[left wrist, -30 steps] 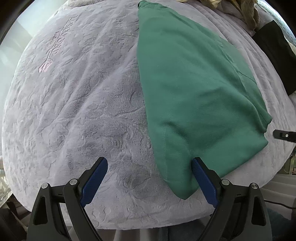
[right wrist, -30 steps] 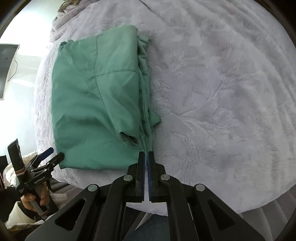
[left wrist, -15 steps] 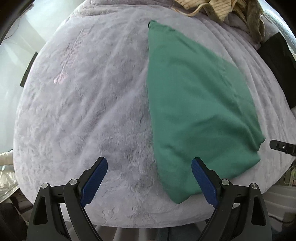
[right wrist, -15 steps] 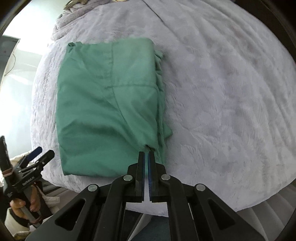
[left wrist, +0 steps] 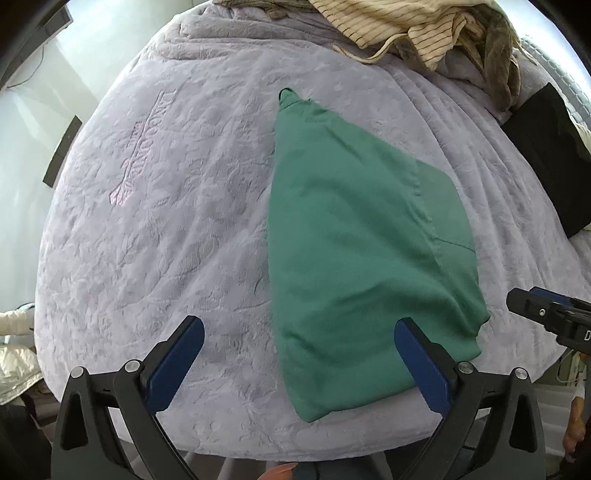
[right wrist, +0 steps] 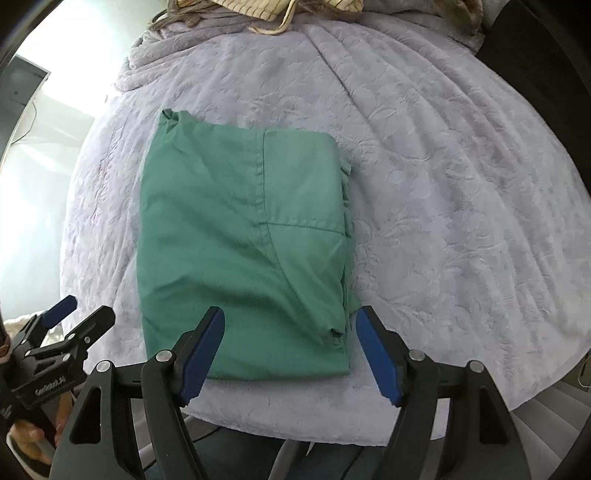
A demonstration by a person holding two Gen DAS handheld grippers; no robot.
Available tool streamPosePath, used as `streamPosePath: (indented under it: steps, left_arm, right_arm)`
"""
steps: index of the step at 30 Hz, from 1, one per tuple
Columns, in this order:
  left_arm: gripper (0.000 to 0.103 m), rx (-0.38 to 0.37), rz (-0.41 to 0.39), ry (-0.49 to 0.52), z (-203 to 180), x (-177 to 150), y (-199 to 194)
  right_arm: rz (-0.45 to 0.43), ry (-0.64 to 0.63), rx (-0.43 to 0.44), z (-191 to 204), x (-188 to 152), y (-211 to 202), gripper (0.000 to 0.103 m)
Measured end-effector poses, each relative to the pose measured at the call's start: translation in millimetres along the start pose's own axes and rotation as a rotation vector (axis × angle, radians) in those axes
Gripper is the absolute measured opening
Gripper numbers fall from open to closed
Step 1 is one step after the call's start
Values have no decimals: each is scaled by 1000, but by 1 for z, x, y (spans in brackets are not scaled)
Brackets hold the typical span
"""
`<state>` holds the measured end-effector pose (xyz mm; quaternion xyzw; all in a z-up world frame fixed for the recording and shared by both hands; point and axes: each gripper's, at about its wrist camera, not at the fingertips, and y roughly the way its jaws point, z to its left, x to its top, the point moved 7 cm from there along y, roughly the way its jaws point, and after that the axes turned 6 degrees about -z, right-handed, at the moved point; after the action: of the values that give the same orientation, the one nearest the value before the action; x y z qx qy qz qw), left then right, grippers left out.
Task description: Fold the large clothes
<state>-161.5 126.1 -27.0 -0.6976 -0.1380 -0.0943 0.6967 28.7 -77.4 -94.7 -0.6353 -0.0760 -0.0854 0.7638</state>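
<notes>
Both tools point steeply down, left tool (left wrist: pixel 295 354) released — right tool (right wrist: pixel 290 341) just released, green garment (right wrist: pixel 243 236) folded below.

Folded green garment (right wrist: pixel 240 236): matt woven cloth, smooth, stitched seams, soft creases. Beneath it, lilac bed cover (right wrist: pixel 443 177): plush velvety cloth, embossed leaf pattern, faint sheen. Beyond garment's far end, cream striped cloth (left wrist: pixel 399 26): thin, crumpled. Left tool (left wrist: pixel 295 354), right tool (right wrist: pixel 288 339): matt black plastic arms, blue ribbed rubbery pads, shiny metal rivets.
</notes>
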Motion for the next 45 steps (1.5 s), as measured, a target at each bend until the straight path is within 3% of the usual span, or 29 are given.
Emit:
streamPosePath:
  steps: [4,7,20,45]
  left_arm:
    - [103,12,-20,8,-5,6,-7]
    - [103,15,-28,16,-9,9,-10]
    - [103,43,-34,35,-17,10,-13]
    - [103,26,-26,47,-19,10,-14]
  right_arm:
    - [-24,-11,-64,0,3,-4,84]
    - [-39,-15,-91,0,4,-6,103]
    - [-57,-22,-97,4,0,-12,103]
    - [-50,-22,-101,4,-4,-14,103]
